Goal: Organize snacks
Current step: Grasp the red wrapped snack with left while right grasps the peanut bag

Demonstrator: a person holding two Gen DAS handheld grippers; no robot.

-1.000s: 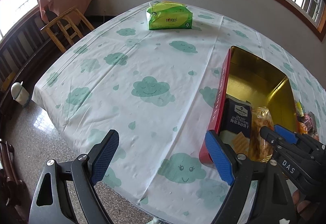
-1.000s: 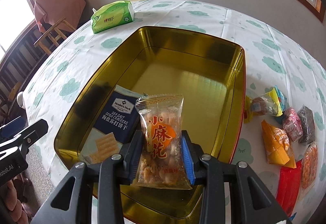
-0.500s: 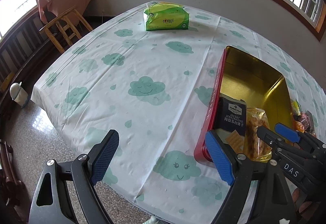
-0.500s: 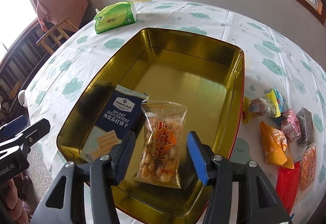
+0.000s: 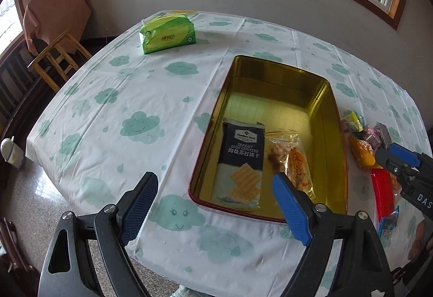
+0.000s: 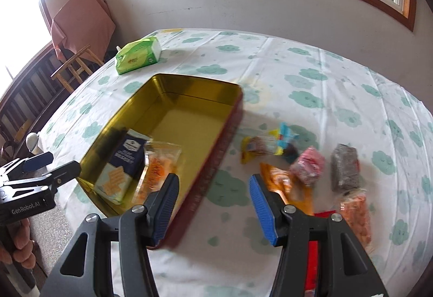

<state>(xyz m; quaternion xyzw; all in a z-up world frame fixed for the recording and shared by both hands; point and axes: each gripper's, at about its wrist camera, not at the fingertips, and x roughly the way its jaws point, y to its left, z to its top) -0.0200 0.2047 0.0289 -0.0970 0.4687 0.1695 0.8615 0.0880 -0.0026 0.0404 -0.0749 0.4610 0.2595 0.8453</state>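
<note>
Cracker pack [image 5: 243,159] and twist-snack bag [image 5: 293,161] side by side in tin [image 5: 328,96], packed for room. Right tool [image 6: 213,202] part open, empty, above loose snacks [image 6: 311,164] on worktop [image 5: 113,113]. Left tool [image 5: 213,207] wide, empty.

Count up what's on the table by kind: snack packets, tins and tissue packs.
Snack packets in the tin: 2
Snack packets loose on the tablecloth: 6 that I can make out
Tin: 1
Tissue pack: 1
Total: 10
</note>
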